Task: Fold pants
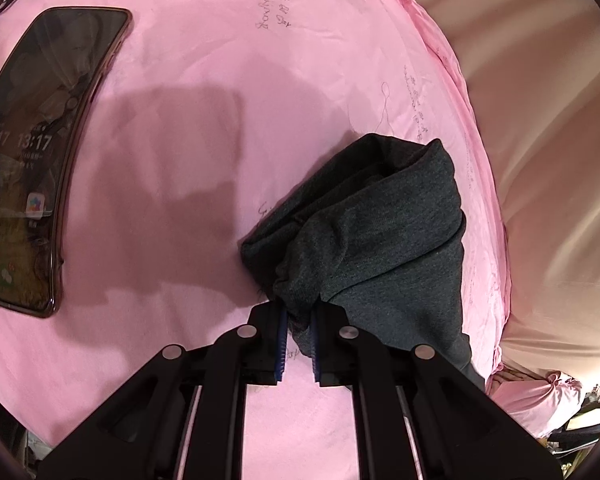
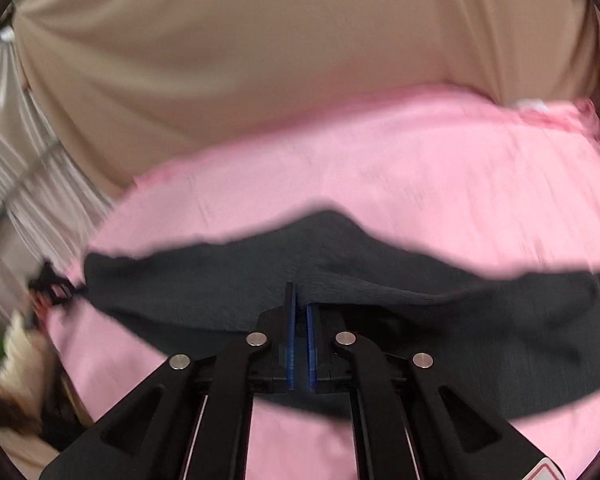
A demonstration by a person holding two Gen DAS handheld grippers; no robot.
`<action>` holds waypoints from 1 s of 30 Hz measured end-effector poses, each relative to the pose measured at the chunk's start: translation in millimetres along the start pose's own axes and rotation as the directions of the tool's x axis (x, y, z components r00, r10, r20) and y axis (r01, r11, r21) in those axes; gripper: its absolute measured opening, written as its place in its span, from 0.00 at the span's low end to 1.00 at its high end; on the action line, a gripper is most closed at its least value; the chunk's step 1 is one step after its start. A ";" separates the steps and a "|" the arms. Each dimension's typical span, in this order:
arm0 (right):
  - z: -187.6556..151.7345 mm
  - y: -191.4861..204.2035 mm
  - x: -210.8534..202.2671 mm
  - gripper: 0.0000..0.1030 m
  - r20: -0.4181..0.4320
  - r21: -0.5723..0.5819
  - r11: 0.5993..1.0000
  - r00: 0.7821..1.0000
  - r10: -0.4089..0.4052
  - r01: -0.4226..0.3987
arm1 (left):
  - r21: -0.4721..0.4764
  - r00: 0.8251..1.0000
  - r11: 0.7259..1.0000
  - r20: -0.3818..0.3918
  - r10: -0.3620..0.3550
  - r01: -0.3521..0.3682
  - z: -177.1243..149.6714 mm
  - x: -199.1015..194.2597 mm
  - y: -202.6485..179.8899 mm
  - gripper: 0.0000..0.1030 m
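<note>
Dark grey pants (image 1: 372,232) lie bunched on a pink sheet (image 1: 204,128). My left gripper (image 1: 299,312) is shut on a gathered corner of the pants, near the sheet's right edge. In the right wrist view the pants (image 2: 480,340) stretch as a wide dark band across the pink sheet (image 2: 380,184). My right gripper (image 2: 300,300) is shut on the upper edge of the pants, lifting it into a peak. That view is blurred by motion.
A phone (image 1: 36,160) with a lit screen lies on the sheet at the left. Beige fabric (image 1: 548,140) lies beyond the sheet's right edge and fills the back of the right wrist view (image 2: 260,60). The other gripper (image 2: 50,284) shows dimly at the pants' left end.
</note>
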State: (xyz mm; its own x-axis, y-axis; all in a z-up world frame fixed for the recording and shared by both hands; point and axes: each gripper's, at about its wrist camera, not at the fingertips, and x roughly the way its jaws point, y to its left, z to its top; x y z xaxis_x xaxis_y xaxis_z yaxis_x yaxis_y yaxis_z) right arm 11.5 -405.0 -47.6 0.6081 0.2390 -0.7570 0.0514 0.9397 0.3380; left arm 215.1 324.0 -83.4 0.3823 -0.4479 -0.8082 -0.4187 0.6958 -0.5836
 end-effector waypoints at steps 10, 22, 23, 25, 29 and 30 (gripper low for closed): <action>-14.0 -95.4 -87.3 0.49 0.173 0.278 0.952 0.969 -0.178 0.126 | 0.027 0.998 0.998 0.021 0.058 -0.059 -0.6 -3.6 -9.0 0.08; 38.2 -161.8 -65.5 0.50 0.106 0.350 0.899 0.943 -0.316 0.262 | 0.031 0.986 0.987 0.060 0.154 -0.156 -4.4 -3.6 -19.0 0.09; 35.6 -170.9 -63.3 0.52 0.096 0.360 0.903 0.953 -0.288 0.236 | 0.035 0.985 0.986 0.061 0.161 -0.163 -4.4 -3.3 -19.8 0.10; 26.0 -181.4 -43.1 0.46 0.059 0.363 0.924 0.987 -0.151 0.120 | 0.030 0.984 0.985 0.062 0.170 -0.172 -4.2 -2.5 -20.4 0.10; 39.4 -152.3 -46.9 0.06 0.081 0.180 0.979 0.990 -0.114 0.098 | 0.008 0.981 0.983 0.061 0.184 -0.185 -3.5 -2.1 -21.2 0.10; 47.9 -144.1 -72.5 0.06 0.175 0.127 0.985 0.975 -0.135 0.113 | 0.002 0.980 0.982 0.060 0.189 -0.190 -3.5 -1.9 -21.8 0.10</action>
State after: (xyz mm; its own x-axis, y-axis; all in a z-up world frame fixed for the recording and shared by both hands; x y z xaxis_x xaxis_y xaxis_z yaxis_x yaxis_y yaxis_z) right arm -2.0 -569.4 -14.7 0.7250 0.0637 -0.6858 0.2202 0.9220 0.3184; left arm 220.6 307.8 -69.4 0.3454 -0.2735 -0.8977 -0.4817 0.7693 -0.4196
